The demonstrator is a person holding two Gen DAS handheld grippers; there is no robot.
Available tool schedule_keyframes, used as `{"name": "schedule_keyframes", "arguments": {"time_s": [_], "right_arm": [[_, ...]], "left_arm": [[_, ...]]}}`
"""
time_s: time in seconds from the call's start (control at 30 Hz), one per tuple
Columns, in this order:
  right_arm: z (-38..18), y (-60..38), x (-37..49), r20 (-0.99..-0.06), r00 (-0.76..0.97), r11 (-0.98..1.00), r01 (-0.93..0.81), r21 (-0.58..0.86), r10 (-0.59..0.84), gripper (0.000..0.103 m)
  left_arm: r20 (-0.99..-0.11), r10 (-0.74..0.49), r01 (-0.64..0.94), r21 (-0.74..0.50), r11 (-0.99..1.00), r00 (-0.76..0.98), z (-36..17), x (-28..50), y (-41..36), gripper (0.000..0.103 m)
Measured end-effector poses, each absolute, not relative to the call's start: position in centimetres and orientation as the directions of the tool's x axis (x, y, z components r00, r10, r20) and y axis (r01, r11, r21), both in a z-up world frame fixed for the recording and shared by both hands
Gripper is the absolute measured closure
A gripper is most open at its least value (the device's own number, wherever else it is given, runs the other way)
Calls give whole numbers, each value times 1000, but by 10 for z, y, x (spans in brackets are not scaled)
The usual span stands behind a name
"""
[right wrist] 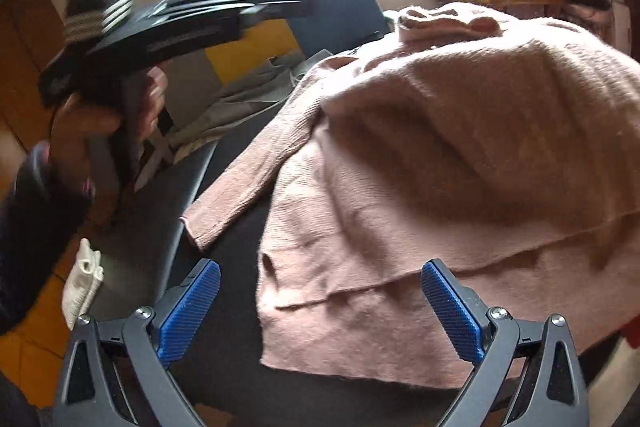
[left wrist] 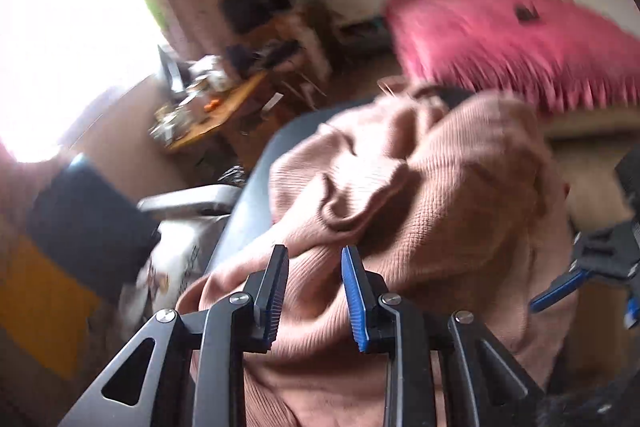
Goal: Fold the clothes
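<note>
The pink knit sweater (right wrist: 420,155) lies spread over the dark bench (right wrist: 224,347), its body already doubled so that two hem edges run stacked across the near side, one sleeve (right wrist: 240,187) trailing out to the left with its cuff on the bare bench top, and the collar bunched at the far end. The right hand-held gripper (right wrist: 320,311) hovers just short of the near hem with its blue pads spread wide and nothing between them. The left hand-held gripper (left wrist: 314,291) is held above the rumpled upper part of the sweater (left wrist: 400,195), jaws parted with a gap and apparently free of the cloth, though its view is blurred and a light nip on a fold cannot be ruled out; in the right view it shows as a smeared dark shape (right wrist: 192,23) raised at the left. The step in hand looks like bringing the loose sleeve in over the body. To do it well, I would take the sleeve near the cuff through its full thickness, lay it straight across without dragging the stacked hems out of line, and pin the body with the other gripper so the soft knit does not creep. A grey cloth (right wrist: 240,95) lies heaped beyond the bench edge, well clear of the work
</note>
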State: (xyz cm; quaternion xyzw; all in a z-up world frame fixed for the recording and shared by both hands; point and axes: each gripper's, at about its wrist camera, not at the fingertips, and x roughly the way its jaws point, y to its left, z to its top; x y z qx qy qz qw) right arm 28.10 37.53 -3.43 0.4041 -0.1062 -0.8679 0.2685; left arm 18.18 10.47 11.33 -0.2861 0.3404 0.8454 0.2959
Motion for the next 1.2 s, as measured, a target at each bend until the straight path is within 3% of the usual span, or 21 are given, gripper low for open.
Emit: {"name": "schedule_keyframes", "arguments": {"time_s": [0.17,0.5,0.63,0.7,0.9,0.93,1.07,1.2], "right_arm": [[-42,402,254,-655,-515,-833,346,431,-553,0],[-54,425,242,-633,-518,-816,303,493,-575,0],[-56,421,242,-639,-530,-829,314,463,-558,0],[-56,417,242,-646,-534,-837,319,444,-546,0],[-55,413,243,-650,-544,-847,321,423,-530,0],[-54,413,242,-652,-544,-849,318,422,-528,0],[-34,423,244,-590,-598,-835,303,460,-542,0],[1,450,237,-491,-705,-830,259,493,-512,0]], "left_arm": [[-727,286,-753,462,-468,-624,79,144,115,76],[-793,307,-821,379,-427,-526,52,93,149,76],[-803,356,-829,279,-485,-479,56,86,152,77],[-807,435,-830,118,-545,-400,63,71,140,86],[-712,622,-763,-190,-618,-326,82,57,95,93],[-698,637,-762,-204,-615,-327,85,59,91,100],[-611,689,-749,-224,-623,-390,104,84,71,100],[-600,650,-687,-217,-694,-467,105,97,57,99]]}}
